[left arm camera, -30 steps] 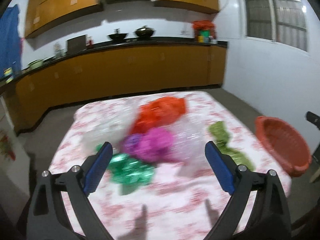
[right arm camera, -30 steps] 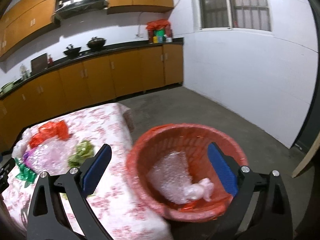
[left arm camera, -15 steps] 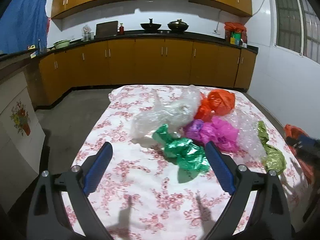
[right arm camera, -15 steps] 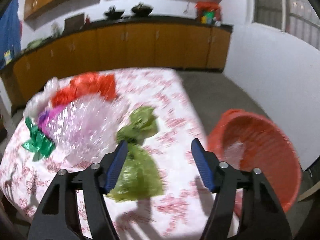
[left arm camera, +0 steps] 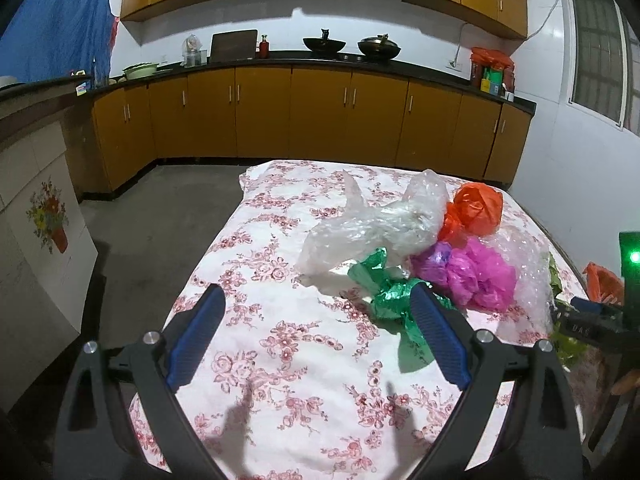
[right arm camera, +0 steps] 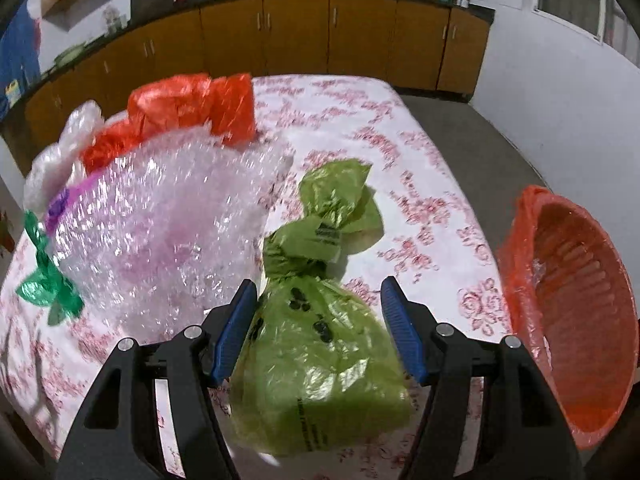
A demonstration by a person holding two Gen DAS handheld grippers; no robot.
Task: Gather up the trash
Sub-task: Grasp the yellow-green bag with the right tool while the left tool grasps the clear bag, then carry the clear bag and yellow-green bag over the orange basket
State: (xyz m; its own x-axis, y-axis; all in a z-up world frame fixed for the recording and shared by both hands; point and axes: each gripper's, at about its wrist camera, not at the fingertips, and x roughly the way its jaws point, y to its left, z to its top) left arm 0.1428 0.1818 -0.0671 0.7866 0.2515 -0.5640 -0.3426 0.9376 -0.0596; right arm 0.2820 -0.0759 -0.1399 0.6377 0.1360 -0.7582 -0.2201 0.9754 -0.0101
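Now right hand-held gripper [right arm camera: 320, 320] straddles green bag [right arm camera: 316, 344] (closing).

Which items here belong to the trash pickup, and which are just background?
Job:
- green bag, between right gripper jaws
- bubble wrap
- orange bag
- clear plastic
- pink bag
- green foil
- red basket

Background:
- woks
- cabinets

The left wrist view looks forward and down across the table [left arm camera: 280, 360] with its floral cloth toward the wall of brown kitchen cabinets [left arm camera: 320, 116], from the table's near end. The right wrist view sits closer in, tilted more steeply down, right over a knotted light-green plastic bag [right arm camera: 316, 344]. Both share the crumpled green foil wrapper [left arm camera: 396, 300] [right arm camera: 48, 284], the orange plastic bag [left arm camera: 478, 208] [right arm camera: 192, 104] and the cabinets [right arm camera: 296, 40].
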